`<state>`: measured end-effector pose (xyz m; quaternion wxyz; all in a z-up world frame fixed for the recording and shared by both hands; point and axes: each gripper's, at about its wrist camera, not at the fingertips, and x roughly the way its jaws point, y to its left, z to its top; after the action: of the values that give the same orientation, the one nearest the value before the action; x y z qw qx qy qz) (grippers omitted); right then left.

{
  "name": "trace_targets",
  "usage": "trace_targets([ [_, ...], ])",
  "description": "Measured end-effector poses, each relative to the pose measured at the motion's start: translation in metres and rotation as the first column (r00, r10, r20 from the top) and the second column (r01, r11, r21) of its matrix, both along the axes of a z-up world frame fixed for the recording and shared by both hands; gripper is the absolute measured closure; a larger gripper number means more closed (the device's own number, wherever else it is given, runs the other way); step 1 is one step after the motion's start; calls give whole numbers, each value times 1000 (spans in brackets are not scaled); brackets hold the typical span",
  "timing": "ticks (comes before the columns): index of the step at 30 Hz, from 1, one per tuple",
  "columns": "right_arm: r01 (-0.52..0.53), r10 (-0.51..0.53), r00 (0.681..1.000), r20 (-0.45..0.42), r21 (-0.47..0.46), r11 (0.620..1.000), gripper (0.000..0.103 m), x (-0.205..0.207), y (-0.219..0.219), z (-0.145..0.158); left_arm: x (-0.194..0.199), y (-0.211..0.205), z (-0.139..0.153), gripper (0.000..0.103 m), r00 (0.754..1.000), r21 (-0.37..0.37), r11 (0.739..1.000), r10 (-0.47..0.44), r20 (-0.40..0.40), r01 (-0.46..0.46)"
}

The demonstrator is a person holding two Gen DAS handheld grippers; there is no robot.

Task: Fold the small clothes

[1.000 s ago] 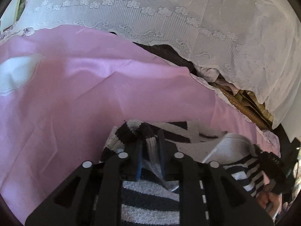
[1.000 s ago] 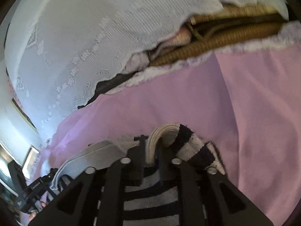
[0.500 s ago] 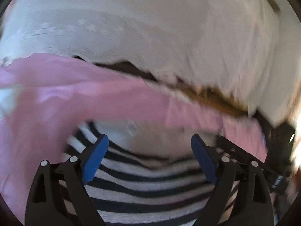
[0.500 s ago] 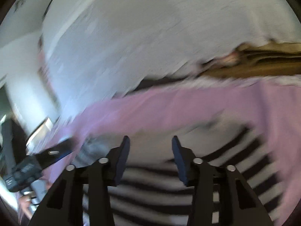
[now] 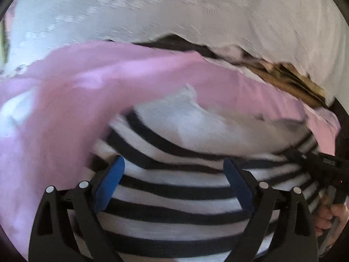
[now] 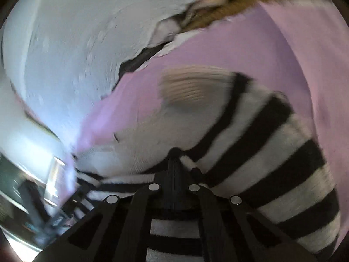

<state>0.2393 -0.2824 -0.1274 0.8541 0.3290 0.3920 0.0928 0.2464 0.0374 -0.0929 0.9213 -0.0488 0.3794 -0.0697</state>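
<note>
A small black-and-white striped knit garment [image 5: 174,187] lies on a pink sheet [image 5: 65,100], with a plain white part toward its far side. My left gripper [image 5: 174,170] is wide open just above the stripes, its blue pads [image 5: 111,179] holding nothing. In the right wrist view the garment [image 6: 272,148] spreads to the right, with a ribbed cuff [image 6: 194,85] at its far end. My right gripper [image 6: 174,159] has its jaws together over the fabric; the blur hides whether cloth is pinched. The right gripper shows at the far right of the left wrist view [image 5: 327,170].
A white lace cloth [image 5: 174,11] hangs over the back of the pink sheet [image 6: 240,43], covering a wicker basket [image 5: 290,76] with dark clothes under its edge. The same lace [image 6: 76,32] fills the upper left of the right wrist view. A window glows at its lower left.
Both grippers held bunched striped fabric a second ago. Both then opened and the garment dropped flat on the sheet. The right jaws have since come together again; the left stays open.
</note>
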Motion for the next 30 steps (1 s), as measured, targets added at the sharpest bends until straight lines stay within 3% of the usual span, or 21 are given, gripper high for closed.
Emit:
trace_targets([
  [2,36,-36,999,15,-5,999,103,-3,-11,1,6,15,0,13,1000,-48,999,15,-13,-15],
  [4,140,-136,990,48,-88,986,103,-11,-28,8,15,27,-8,13,998,-118,993,16,-67,-24],
  [5,155,-151,987,53,-74,985,103,-12,-35,7,16,28,-10,13,997,-128,991,18,-72,-27],
  [8,194,-194,979,64,2,981,103,-21,-52,8,7,15,-2,13,999,-58,998,20,-31,-22],
  [10,204,-200,974,104,-28,979,97,-27,-47,20,0,8,4,13,1000,-48,999,-7,2,7],
  [12,162,-143,976,166,-109,981,92,-28,-26,36,-4,2,6,11,999,-45,998,-30,19,31],
  [13,139,-111,977,184,-146,979,77,-25,-15,41,-3,0,5,10,1000,-18,1000,-15,19,15],
  [14,117,-81,977,196,-179,977,50,-24,-5,43,-2,-1,3,8,1000,8,1000,5,18,-5],
  [15,116,-75,978,193,-207,971,40,-20,-1,42,2,-1,-1,8,999,42,998,34,15,-35],
  [16,122,-80,980,184,-232,965,37,-18,-1,40,5,0,-7,8,998,59,997,55,2,-55],
  [19,110,-86,991,108,-249,962,37,-5,-9,17,9,6,-18,7,995,74,993,94,-29,-92],
  [23,124,-99,988,123,-221,967,38,-6,-15,17,12,7,-21,5,995,71,993,92,-37,-89],
  [27,206,-148,968,201,-306,929,38,-25,-3,34,11,6,-21,5,995,83,992,95,-32,-92],
  [30,195,-90,960,265,-402,895,37,-31,22,48,11,5,-21,5,995,95,991,96,-31,-93],
])
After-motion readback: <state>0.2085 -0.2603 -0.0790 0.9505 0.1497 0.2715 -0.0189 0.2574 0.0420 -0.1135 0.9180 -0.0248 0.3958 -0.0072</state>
